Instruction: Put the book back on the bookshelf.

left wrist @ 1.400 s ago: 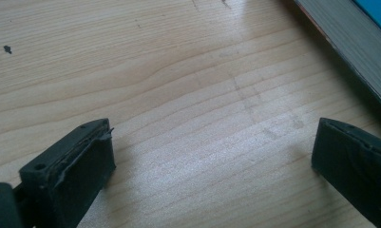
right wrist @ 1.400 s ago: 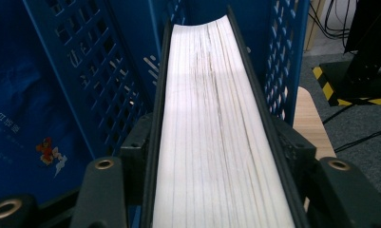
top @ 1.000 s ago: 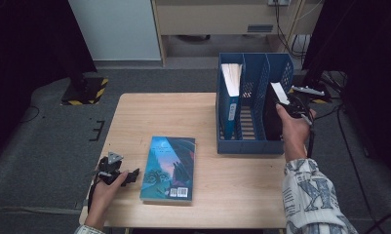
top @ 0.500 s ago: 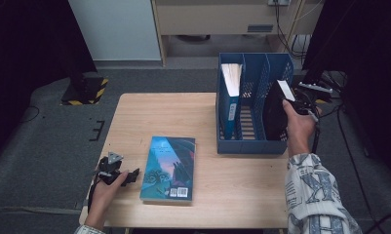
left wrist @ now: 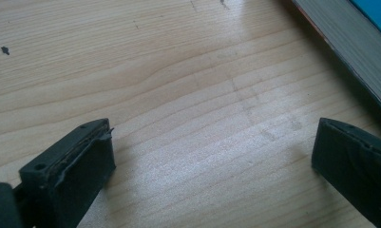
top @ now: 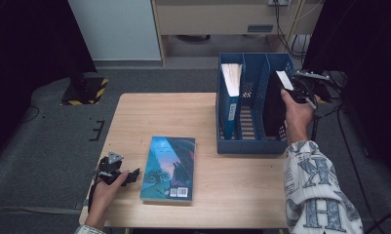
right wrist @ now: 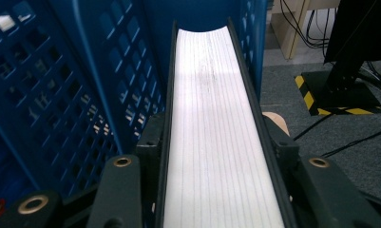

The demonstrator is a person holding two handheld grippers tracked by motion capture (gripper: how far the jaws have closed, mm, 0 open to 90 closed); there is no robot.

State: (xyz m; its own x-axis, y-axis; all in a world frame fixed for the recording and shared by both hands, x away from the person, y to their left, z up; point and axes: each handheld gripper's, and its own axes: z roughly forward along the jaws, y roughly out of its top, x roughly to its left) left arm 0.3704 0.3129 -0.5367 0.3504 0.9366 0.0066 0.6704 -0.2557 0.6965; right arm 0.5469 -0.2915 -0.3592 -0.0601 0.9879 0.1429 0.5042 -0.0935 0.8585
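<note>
A blue three-slot file rack stands on the right of the wooden table. A white-paged book stands upright in its left slot. My right gripper is shut on a dark-covered book, which leans in the right slot with its top above the rim. In the right gripper view the jaws clamp both covers, with the white page edge running ahead between the lattice walls. A teal book lies flat near the table's front. My left gripper rests open on the table just left of it, nothing between the jaws; the book's page edge is to one side.
The rack's middle slot holds nothing. Bare wood lies left of and behind the teal book. A black stand with a yellow-striped base sits on the floor at left. Cables hang past the table's right edge.
My right gripper has moved slightly up and to the right with the dark book still clamped. The left gripper and the teal book have stayed put.
</note>
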